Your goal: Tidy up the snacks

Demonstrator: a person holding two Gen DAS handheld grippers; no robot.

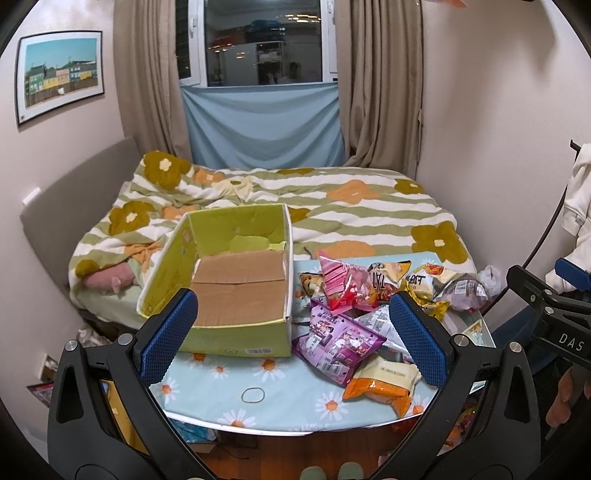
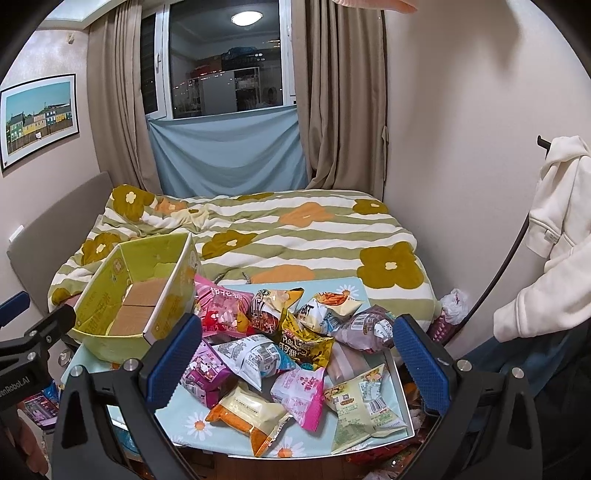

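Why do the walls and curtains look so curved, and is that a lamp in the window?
Left wrist view: fisheye lens bows the curtains and darkens the corners. Right wrist view: same bending; the bright disc in the window is a ceiling light reflected in dark glass. Both views: snack packets look sharp, evenly lit, with soft shadows.

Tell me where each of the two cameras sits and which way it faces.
Left wrist: on the left gripper, open, facing the empty green box and bed; the right gripper and fingertips show at right.
Right wrist: on the right gripper, open, above the snack pile; the left gripper shows at left.
Shared: box, snacks, daisy-print table, bed, window.
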